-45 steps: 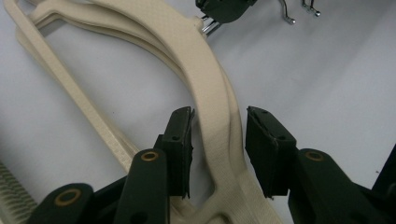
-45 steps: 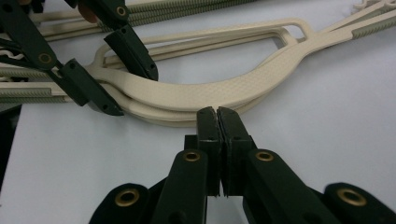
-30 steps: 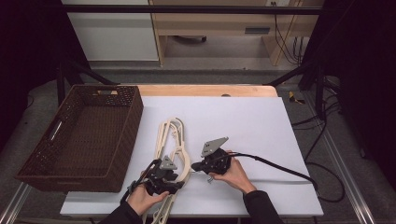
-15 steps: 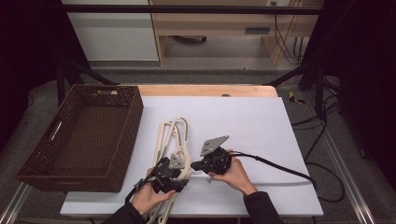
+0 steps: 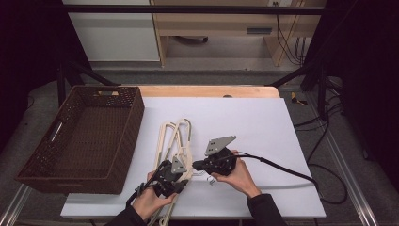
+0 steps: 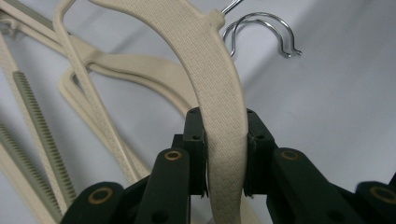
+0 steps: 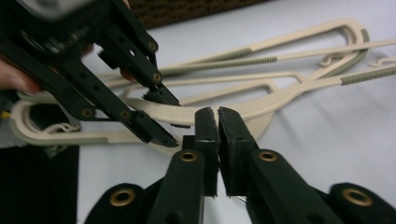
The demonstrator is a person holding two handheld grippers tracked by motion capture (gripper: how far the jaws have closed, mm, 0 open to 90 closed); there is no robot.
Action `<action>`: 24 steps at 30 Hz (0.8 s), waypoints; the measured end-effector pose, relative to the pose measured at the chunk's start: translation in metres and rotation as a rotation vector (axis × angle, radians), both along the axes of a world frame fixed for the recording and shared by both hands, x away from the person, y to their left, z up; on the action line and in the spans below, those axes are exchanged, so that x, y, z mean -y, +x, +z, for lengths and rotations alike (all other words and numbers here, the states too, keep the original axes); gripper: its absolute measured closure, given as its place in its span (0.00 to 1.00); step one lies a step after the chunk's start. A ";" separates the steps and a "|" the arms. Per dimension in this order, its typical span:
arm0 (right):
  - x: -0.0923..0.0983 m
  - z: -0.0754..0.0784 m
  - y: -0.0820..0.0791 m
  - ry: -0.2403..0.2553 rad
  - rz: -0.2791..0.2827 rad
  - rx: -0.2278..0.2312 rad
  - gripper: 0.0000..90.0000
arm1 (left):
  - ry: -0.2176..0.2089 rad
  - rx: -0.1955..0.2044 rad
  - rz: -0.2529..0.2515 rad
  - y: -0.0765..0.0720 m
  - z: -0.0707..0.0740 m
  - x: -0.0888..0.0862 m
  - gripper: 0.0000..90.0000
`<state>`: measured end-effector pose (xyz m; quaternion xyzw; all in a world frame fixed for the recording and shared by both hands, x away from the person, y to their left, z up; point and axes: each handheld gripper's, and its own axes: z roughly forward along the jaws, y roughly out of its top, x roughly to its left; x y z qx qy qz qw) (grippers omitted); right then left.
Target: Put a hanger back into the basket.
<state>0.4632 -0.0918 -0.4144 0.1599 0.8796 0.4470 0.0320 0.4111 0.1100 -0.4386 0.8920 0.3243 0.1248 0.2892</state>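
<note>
white table (image 5: 263, 122) | left jaws clamp cream hanger (image 6: 219, 84) | right jaws closed, empty

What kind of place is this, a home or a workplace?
Probably a lab or recording workspace, not a home: a white work table with dark curtains around it, loose cables on the floor, and a wicker basket beside hangers.

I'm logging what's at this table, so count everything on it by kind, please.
Brown woven basket: 1
Cream plastic hangers: at least 3; they overlap, so the exact count is unclear
Black hand-held tools: 2 (left tool, right tool)
Total: at least 6
</note>
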 end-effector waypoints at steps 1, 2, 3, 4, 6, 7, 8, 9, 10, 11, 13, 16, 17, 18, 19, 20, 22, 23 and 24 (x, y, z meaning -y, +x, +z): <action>0.001 0.002 -0.001 0.012 -0.006 0.002 0.90 | -0.002 0.002 0.003 0.000 0.001 -0.001 0.84; 0.003 0.006 -0.002 0.023 -0.011 0.012 0.89 | -0.002 0.002 0.004 -0.001 0.002 -0.002 0.84; 0.006 0.011 -0.003 0.042 -0.015 0.022 0.87 | -0.013 0.007 0.013 -0.001 0.004 -0.002 0.84; 0.010 0.017 -0.005 0.064 -0.030 0.035 0.84 | -0.007 0.007 0.010 -0.001 0.005 -0.004 0.84; 0.017 0.026 -0.007 0.092 -0.050 0.069 0.80 | -0.015 0.014 0.019 -0.002 0.008 -0.006 0.84; 0.021 0.031 -0.009 0.108 -0.069 0.090 0.77 | -0.019 0.018 0.023 -0.002 0.010 -0.007 0.84; 0.026 0.036 -0.010 0.124 -0.088 0.111 0.74 | -0.015 0.023 0.023 -0.002 0.012 -0.009 0.84; 0.030 0.040 -0.012 0.139 -0.113 0.134 0.70 | -0.019 0.026 0.031 -0.003 0.013 -0.010 0.84; 0.035 0.044 -0.013 0.151 -0.138 0.154 0.66 | -0.019 0.028 0.032 -0.002 0.016 -0.012 0.85; 0.040 0.048 -0.014 0.170 -0.165 0.169 0.61 | -0.023 0.029 0.037 -0.003 0.018 -0.014 0.85; 0.048 0.050 -0.015 0.214 -0.218 0.181 0.53 | -0.032 0.036 0.046 -0.003 0.020 -0.017 0.85; 0.057 0.049 -0.015 0.234 -0.282 0.180 0.43 | -0.038 0.043 0.065 -0.003 0.025 -0.022 0.86; 0.060 0.049 -0.016 0.238 -0.301 0.181 0.41 | -0.037 0.046 0.069 -0.002 0.026 -0.024 0.86; 0.063 0.048 -0.016 0.243 -0.318 0.179 0.37 | -0.037 0.039 0.070 -0.002 0.028 -0.026 0.86; 0.066 0.047 -0.017 0.246 -0.337 0.176 0.35 | -0.043 0.046 0.076 -0.002 0.029 -0.028 0.86; 0.068 0.046 -0.017 0.236 -0.353 0.179 0.33 | -0.047 0.049 0.080 -0.002 0.031 -0.030 0.87; 0.074 0.043 -0.019 0.222 -0.376 0.176 0.30 | -0.051 0.047 0.091 -0.002 0.034 -0.033 0.87; 0.077 0.041 -0.020 0.218 -0.387 0.171 0.30 | -0.050 0.050 0.096 -0.002 0.036 -0.036 0.87; 0.080 0.039 -0.021 0.208 -0.399 0.167 0.29 | -0.056 0.049 0.102 -0.002 0.037 -0.038 0.88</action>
